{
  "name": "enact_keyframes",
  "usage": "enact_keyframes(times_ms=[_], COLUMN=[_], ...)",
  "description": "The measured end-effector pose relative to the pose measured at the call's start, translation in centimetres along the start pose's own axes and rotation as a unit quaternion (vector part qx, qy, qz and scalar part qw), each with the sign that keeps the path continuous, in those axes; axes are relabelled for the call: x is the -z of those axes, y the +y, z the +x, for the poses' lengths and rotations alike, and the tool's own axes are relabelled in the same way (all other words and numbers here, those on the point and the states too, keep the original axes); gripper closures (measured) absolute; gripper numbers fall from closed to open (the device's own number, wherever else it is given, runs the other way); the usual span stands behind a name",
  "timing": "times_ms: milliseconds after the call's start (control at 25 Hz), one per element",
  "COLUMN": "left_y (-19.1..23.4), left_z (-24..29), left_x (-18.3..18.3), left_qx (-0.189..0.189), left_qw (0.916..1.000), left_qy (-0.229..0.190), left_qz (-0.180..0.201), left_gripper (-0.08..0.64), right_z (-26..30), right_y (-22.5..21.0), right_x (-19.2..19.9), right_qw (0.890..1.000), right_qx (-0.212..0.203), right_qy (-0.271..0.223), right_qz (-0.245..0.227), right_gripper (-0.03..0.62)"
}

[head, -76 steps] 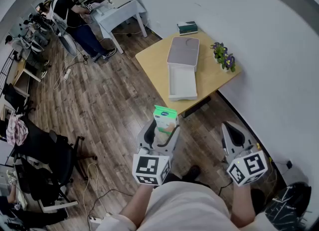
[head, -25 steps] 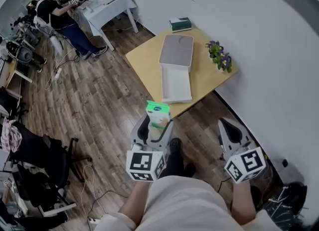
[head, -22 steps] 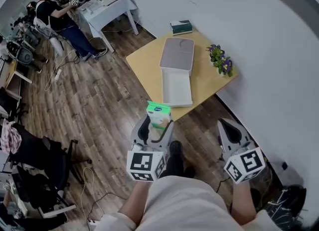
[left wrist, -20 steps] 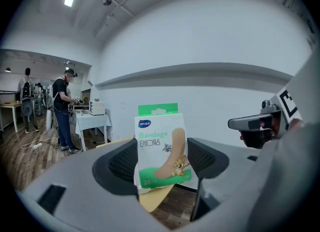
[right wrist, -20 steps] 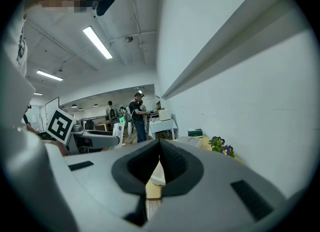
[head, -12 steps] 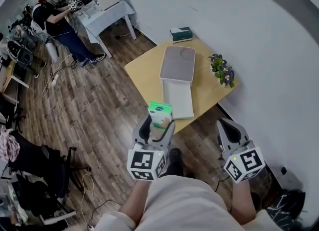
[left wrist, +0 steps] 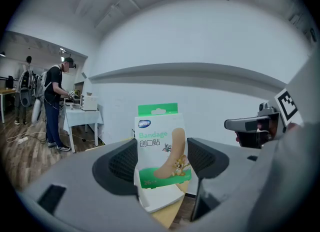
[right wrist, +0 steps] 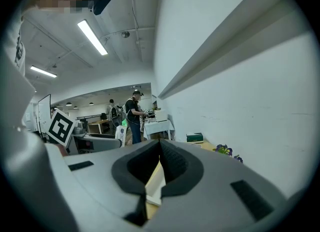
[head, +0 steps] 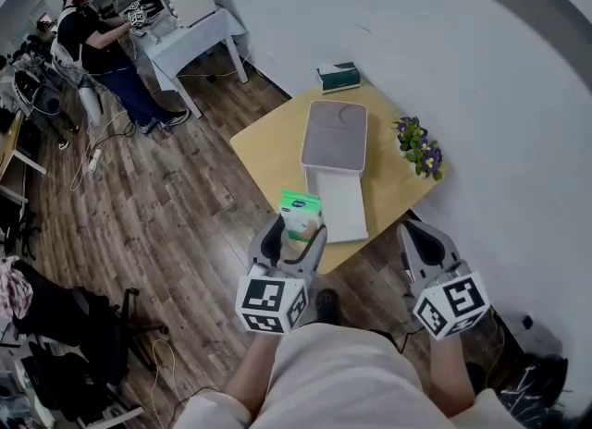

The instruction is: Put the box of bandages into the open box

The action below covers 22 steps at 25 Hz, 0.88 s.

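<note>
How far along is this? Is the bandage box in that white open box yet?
Not yet. Done: the box of bandages is clamped upright in the left gripper. In hand: it hangs in the air by the near edge of the table. Left: move it over the open box and let go. The right gripper is shut, empty.

open box on the worktop, its lid just behind it, potted flowers at the worktop's right edge, small box at its far corner, box of bandages between left tool jaws over the near edge, right tool well apart to the right
</note>
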<state>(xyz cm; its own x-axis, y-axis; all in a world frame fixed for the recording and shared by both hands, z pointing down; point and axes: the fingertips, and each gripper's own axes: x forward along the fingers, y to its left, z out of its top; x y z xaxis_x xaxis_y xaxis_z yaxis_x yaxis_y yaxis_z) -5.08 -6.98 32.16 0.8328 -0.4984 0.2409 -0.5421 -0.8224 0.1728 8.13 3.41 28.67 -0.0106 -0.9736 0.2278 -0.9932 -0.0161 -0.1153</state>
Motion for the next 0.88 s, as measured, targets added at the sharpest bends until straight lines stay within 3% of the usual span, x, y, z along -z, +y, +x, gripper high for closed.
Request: enact_keyframes(times_ms=[520,880], left_y=[2.5,4.2], left_z=[3.2,5.1], left_x=[4.2,6.7], left_qx=[0.011,-0.022], left_qw=[0.9983,0.9961], left_qy=[0.055,0.076], left_qz=[-0.017,-0.04], left_gripper=[0.247,0.249], right_z=[3.8,7.6], right_y=[0.4,-1.0], right_x=[2.3,2.6], right_qw=[0.999,0.997], right_qx=[0.006,-0.024], right_qy=[0.038,0.067], right_qz=[0.016,0.011], right_gripper=[0.588,0.588])
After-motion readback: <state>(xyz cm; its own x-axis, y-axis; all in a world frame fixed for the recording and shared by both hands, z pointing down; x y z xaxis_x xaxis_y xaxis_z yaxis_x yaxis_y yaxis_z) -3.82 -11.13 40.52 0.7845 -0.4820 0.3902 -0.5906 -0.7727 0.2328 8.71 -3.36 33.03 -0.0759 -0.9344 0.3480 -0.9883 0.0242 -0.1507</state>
